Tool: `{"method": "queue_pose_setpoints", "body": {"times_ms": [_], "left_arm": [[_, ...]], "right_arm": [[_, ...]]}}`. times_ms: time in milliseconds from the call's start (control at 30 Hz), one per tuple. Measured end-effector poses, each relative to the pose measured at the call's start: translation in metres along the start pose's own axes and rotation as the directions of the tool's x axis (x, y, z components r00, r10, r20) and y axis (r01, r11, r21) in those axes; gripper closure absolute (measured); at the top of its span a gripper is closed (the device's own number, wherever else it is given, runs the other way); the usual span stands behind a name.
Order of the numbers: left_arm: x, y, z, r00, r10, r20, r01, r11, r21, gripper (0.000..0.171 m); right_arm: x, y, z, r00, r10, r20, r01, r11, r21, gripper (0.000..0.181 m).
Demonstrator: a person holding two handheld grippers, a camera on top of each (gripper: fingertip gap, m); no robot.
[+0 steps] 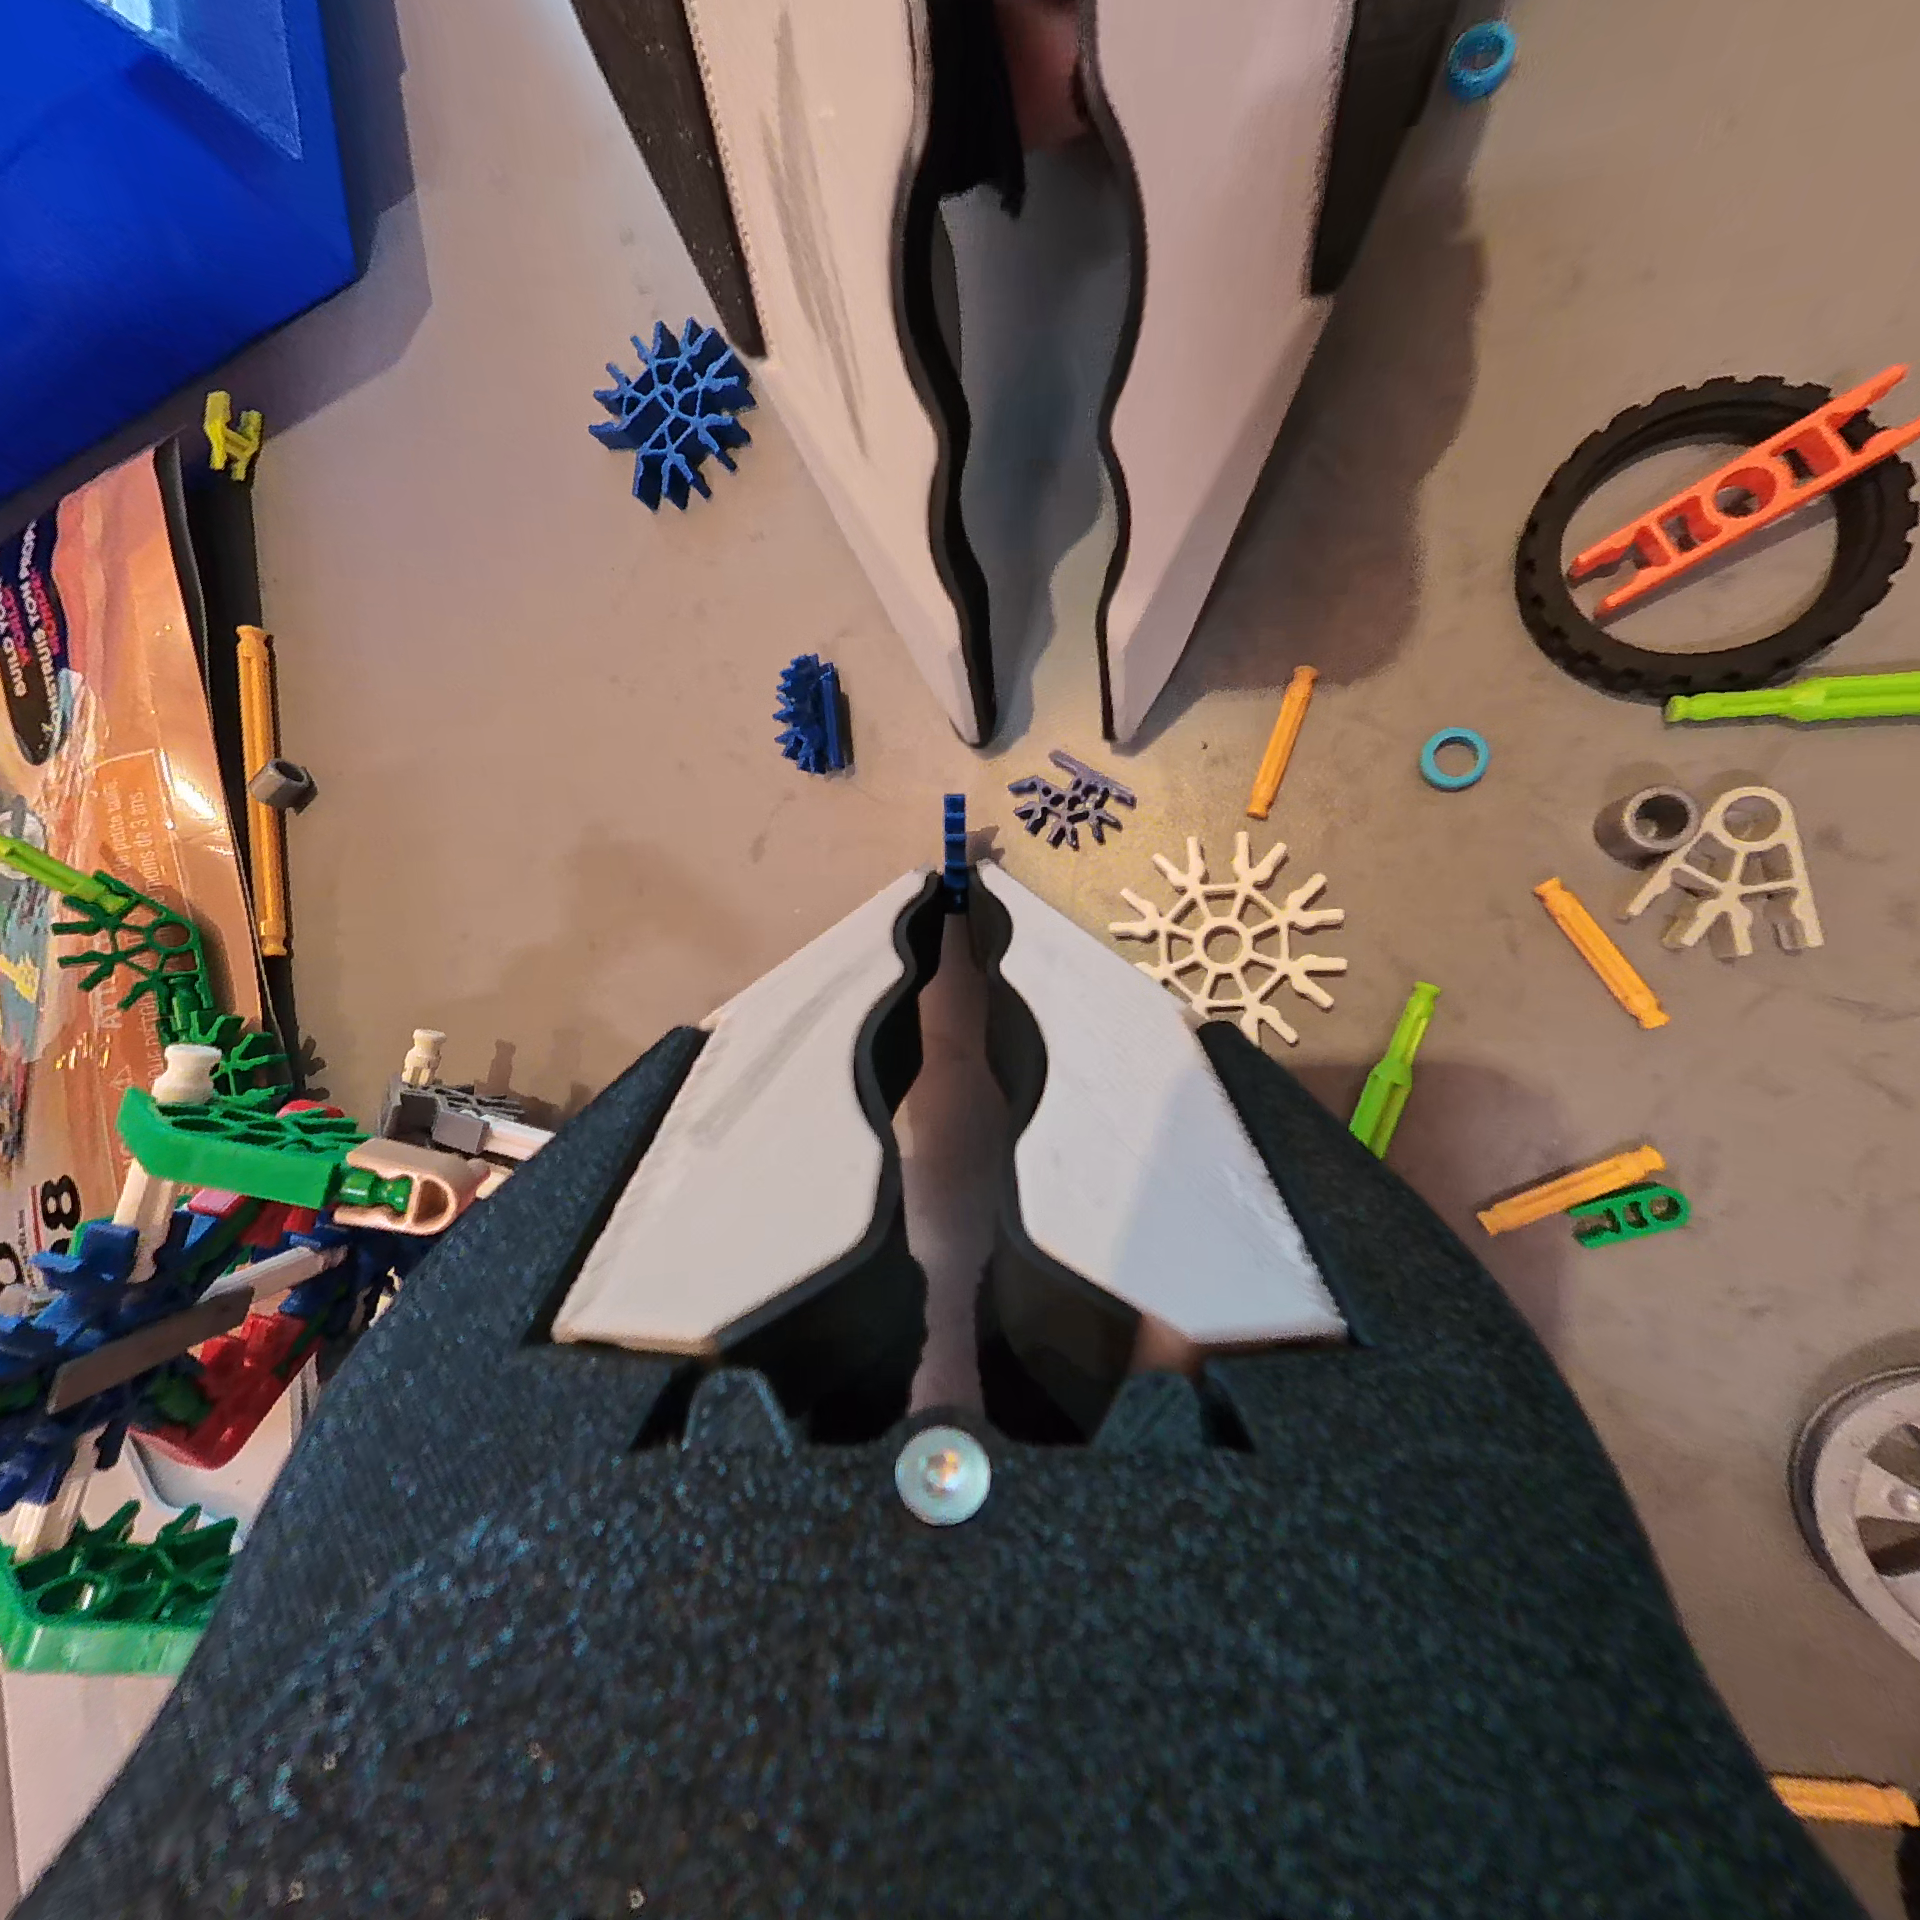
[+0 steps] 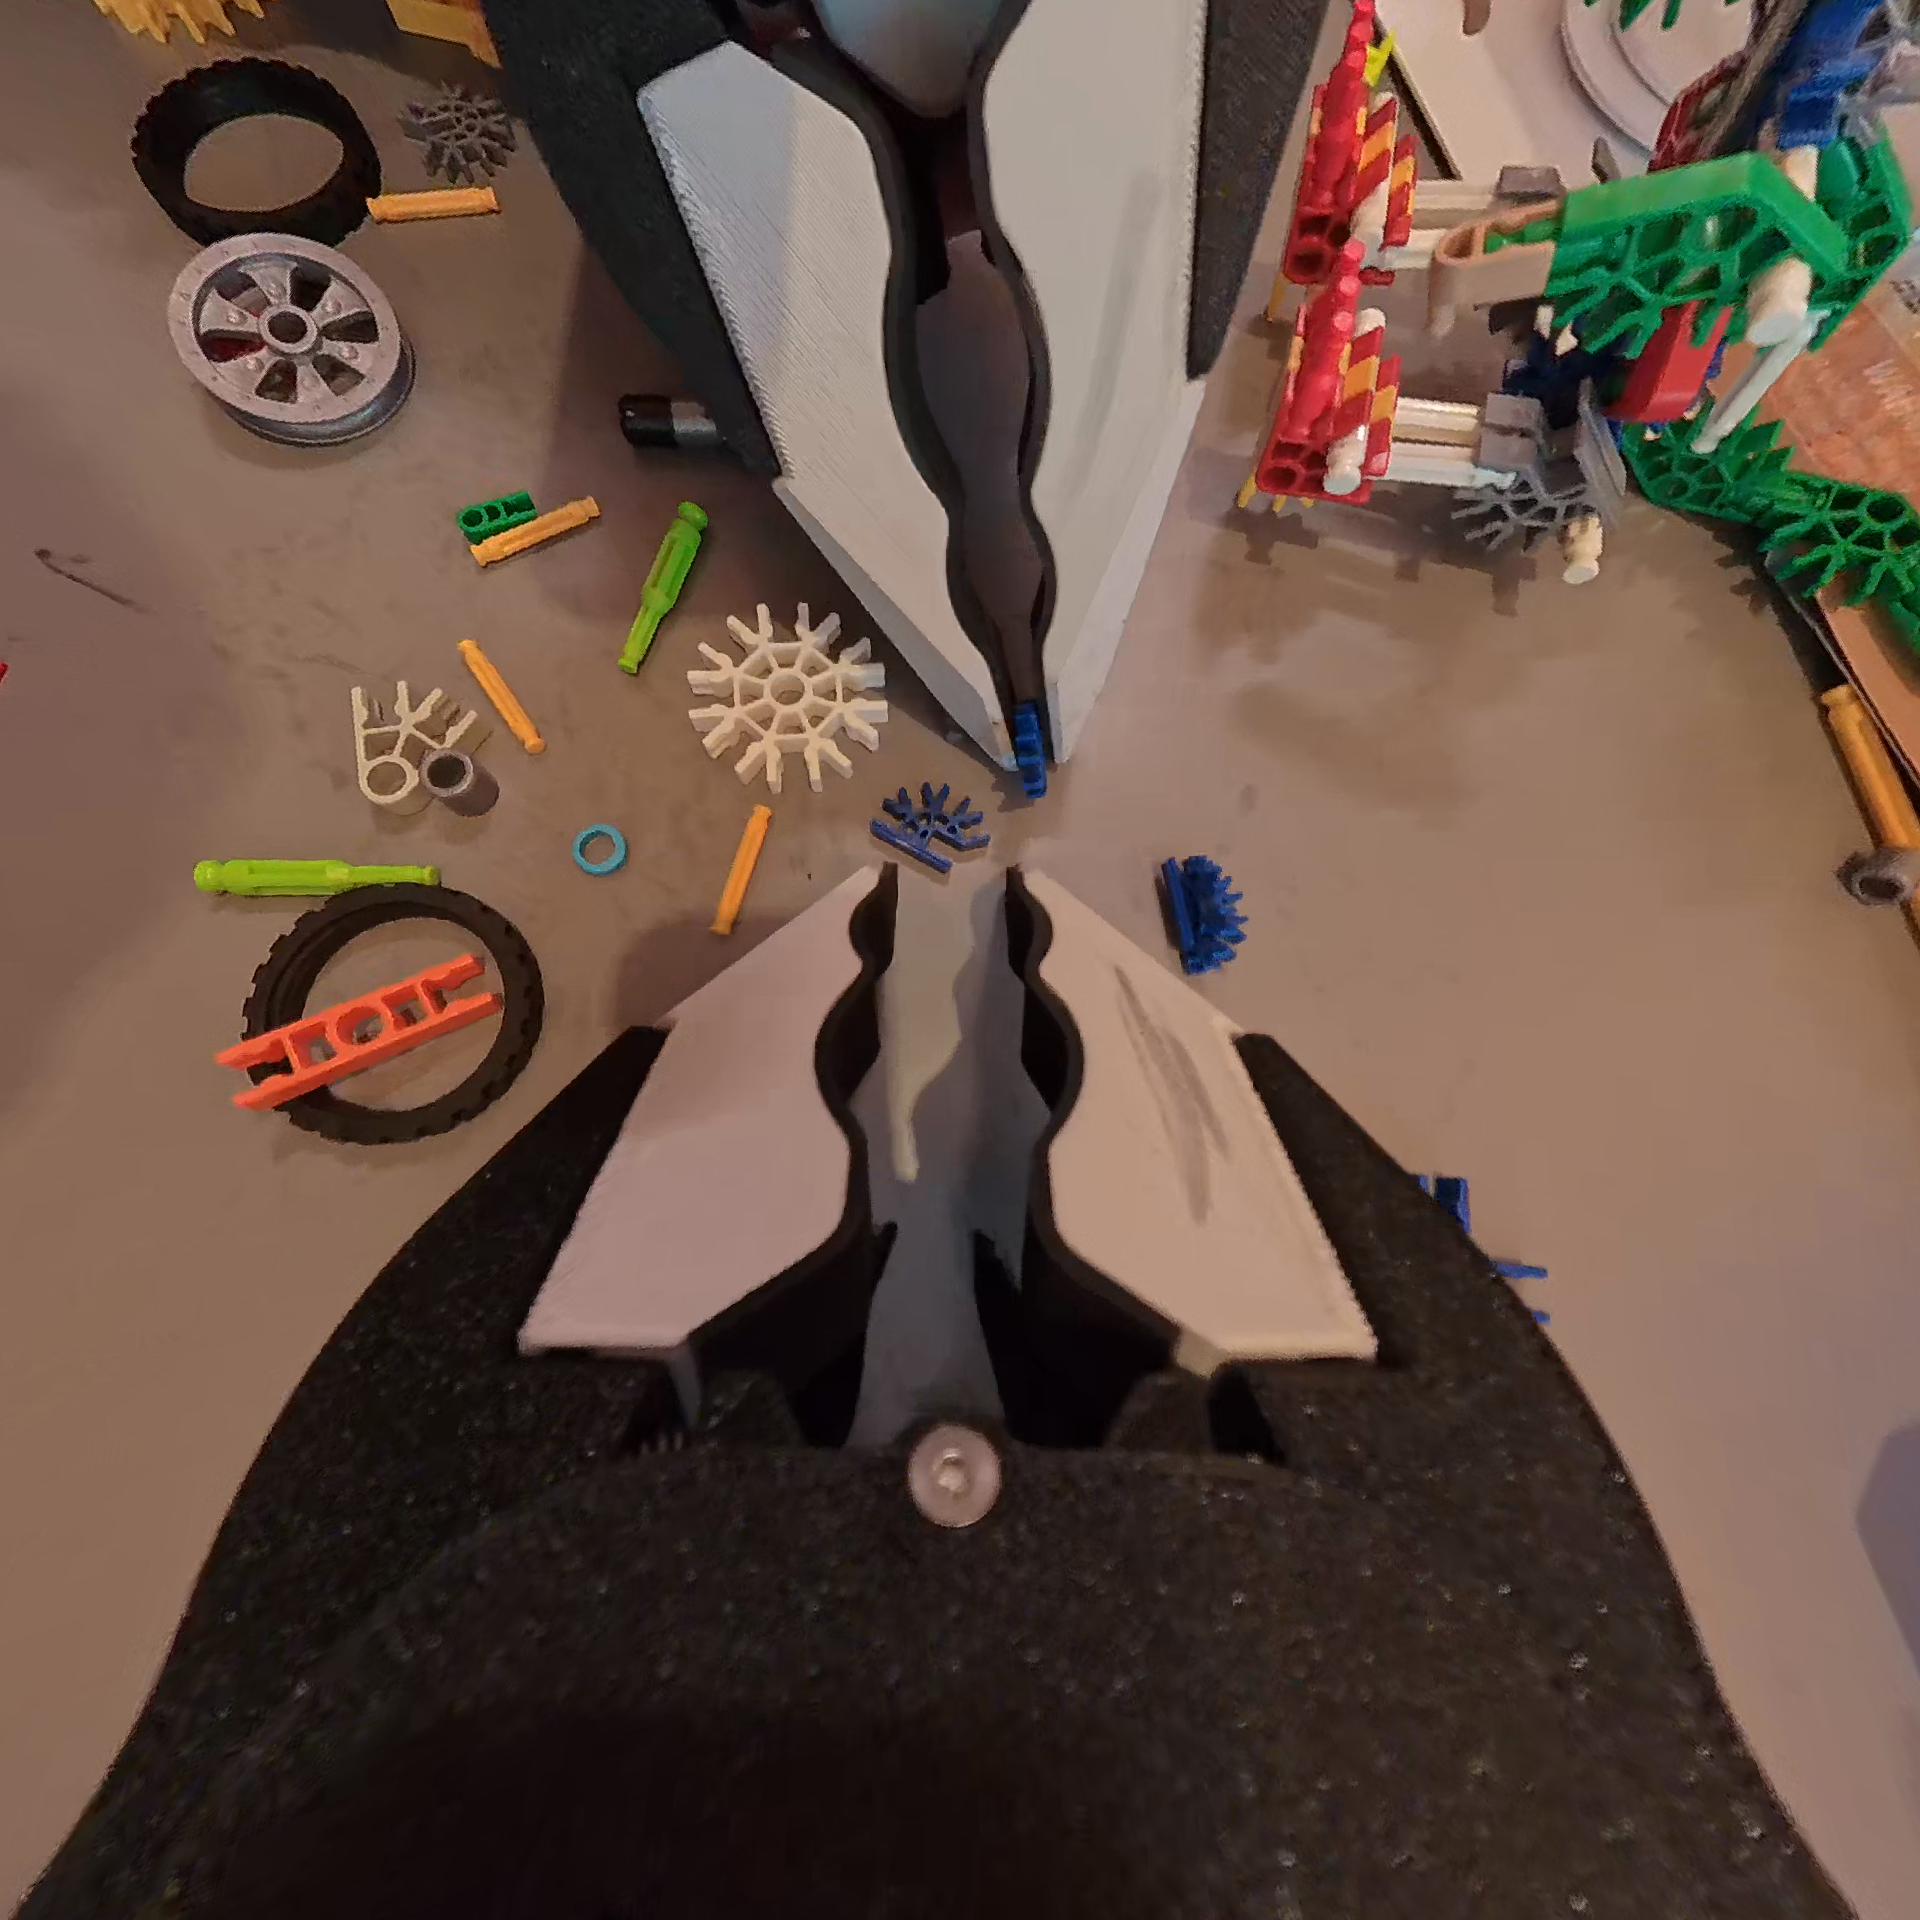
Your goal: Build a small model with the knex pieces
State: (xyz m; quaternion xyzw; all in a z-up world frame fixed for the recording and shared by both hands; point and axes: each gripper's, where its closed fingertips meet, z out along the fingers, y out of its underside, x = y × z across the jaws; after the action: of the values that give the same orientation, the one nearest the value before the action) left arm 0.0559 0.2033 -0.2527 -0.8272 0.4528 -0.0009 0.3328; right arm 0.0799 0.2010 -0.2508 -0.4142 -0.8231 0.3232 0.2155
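Grey table [image 1: 520, 727], littered with small construction-toy parts. Left claw [image 1: 954, 883] clamped on a small blue connector [image 1: 954, 831], held edge-on at the very tips, just above the surface. Right claw [image 2: 945, 883] facing it tip to tip, jaws apart with a narrow gap, empty, close to the held piece but not touching.

Between the two claws: flat blue half-connector [image 1: 1070, 798] on the table, just beside the right claw's tips. White snowflake connector [image 1: 1228, 943] near it, beside the left claw. Blue connector standing on edge [image 1: 812, 715] on the other side.

Left wrist view only: round blue snowflake connector [image 1: 673, 410] farther back beside the right claw, blue box [image 1: 156, 208] in the corner, printed packaging [image 1: 104, 727] along the edge, long yellow rod [image 1: 265, 790] with a grey sleeve beside it.

Right wrist view only: second black tyre [image 2: 255, 151] lying empty, grey spoked wheel hub [image 2: 286, 332] fully visible (just a cropped rim in the other view), red-and-yellow assembly [image 2: 1340, 312] joined to the green built structure [image 2: 1714, 249].

Both views: black tyre [image 1: 1704, 530] with orange clip [image 1: 1745, 488] lying across it, lime rod [image 1: 1787, 696] touching its rim, teal ring [image 1: 1455, 755], short yellow rods scattered around.
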Motion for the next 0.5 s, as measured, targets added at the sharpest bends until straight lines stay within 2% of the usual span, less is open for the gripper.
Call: {"method": "queue_pose_setpoints", "body": {"times_ms": [300,500], "left_arm": [[-0.0001,0.0003,-0.0001,1.0,-0.004,-0.001,0.004,1.0,-0.001,0.17],[-0.0001,0.0004,-0.0001,1.0,-0.003,0.0,0.003,1.0,-0.002,0.17]], "right_arm": [[-0.0033,-0.0071,0.0067,0.998,-0.062,-0.023,0.062,0.998,0.009,0.162],[-0.0039,-0.0064,0.0066,0.997,-0.07,-0.022,0.07,0.998,0.002,0.168]]}}
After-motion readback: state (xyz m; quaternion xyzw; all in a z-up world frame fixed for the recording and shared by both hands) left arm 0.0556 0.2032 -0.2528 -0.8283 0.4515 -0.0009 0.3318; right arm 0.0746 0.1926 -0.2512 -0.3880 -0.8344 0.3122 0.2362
